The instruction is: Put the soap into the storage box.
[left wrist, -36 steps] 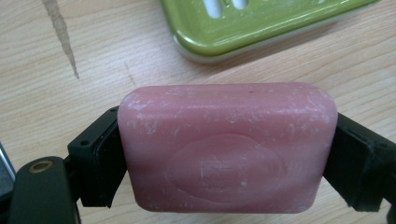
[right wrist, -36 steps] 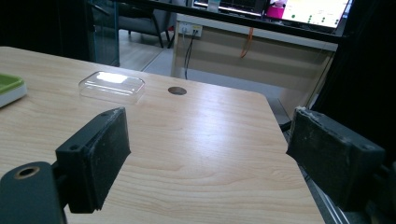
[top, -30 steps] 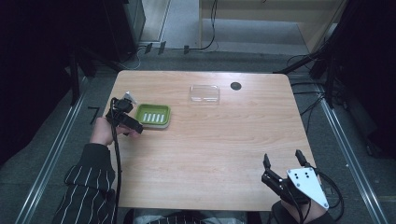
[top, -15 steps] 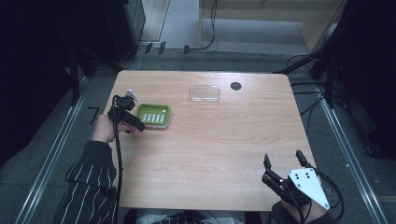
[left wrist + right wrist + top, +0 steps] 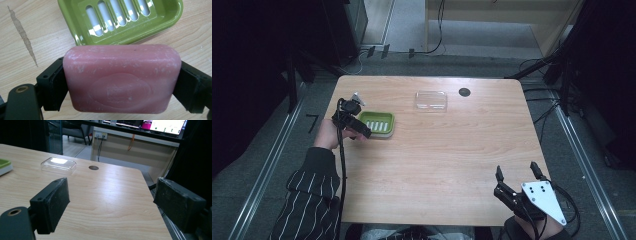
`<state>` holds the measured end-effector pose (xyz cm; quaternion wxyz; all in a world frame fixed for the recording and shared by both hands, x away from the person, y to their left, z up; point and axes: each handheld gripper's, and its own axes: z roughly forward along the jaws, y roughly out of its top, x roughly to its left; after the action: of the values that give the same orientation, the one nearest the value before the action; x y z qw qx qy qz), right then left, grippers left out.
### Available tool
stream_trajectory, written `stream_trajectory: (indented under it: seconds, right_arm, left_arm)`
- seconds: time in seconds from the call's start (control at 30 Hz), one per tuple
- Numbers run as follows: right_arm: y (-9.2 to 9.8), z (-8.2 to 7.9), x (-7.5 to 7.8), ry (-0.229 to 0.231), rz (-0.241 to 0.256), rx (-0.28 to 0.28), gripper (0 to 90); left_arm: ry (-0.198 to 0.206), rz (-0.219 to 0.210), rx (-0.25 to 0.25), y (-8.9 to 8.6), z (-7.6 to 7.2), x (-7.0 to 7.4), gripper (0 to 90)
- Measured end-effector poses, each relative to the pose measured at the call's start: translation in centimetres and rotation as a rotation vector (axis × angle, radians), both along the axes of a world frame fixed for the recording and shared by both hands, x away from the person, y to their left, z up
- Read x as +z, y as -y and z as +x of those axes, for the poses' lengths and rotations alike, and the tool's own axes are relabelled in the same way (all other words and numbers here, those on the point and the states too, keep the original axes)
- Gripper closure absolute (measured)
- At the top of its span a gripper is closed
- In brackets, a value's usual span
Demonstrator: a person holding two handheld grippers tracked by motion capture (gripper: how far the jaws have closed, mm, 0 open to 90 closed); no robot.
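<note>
My left gripper (image 5: 120,82) has its jaws clamped on the short ends of a pink soap bar (image 5: 122,78), one black pad on each end, and the bar is carried just beside the near rim of the green soap dish (image 5: 120,20), above the table (image 5: 30,30). I judge the step in hand is to put the soap into that dish. To do it well, I should keep the bar level, bring it forward until it is over the slotted middle, lower it until it touches the ribs, and only then let the jaws go apart (soap is slippery, so a light squeeze can let it turn). The dish is light plastic and may slide if I push its rim.

The soap is a rounded rectangle, dull pink, with whitish scuffs and an oval stamp in its face.

My right gripper (image 5: 515,173) waits near the front right corner with its jaws wide apart, holding nothing; a clear lid (image 5: 58,165) lies farther off.
</note>
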<state>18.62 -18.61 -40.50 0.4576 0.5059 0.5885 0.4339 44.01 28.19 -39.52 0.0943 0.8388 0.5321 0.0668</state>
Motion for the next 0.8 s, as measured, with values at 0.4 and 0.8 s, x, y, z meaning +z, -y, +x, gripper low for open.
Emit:
stream_trajectory:
  seconds: [0.4,0.8]
  right_arm:
    - [0.44,-0.39,-0.06,-0.003,-0.001,-0.015,12.8]
    - [0.33,-0.69,0.06,0.001,-0.008,-0.022,12.8]
  left_arm:
    - [0.015,-0.009,-0.011,0.81,0.76,0.38,13.2]
    - [0.022,-0.015,-0.003,0.58,1.06,0.47,13.2]
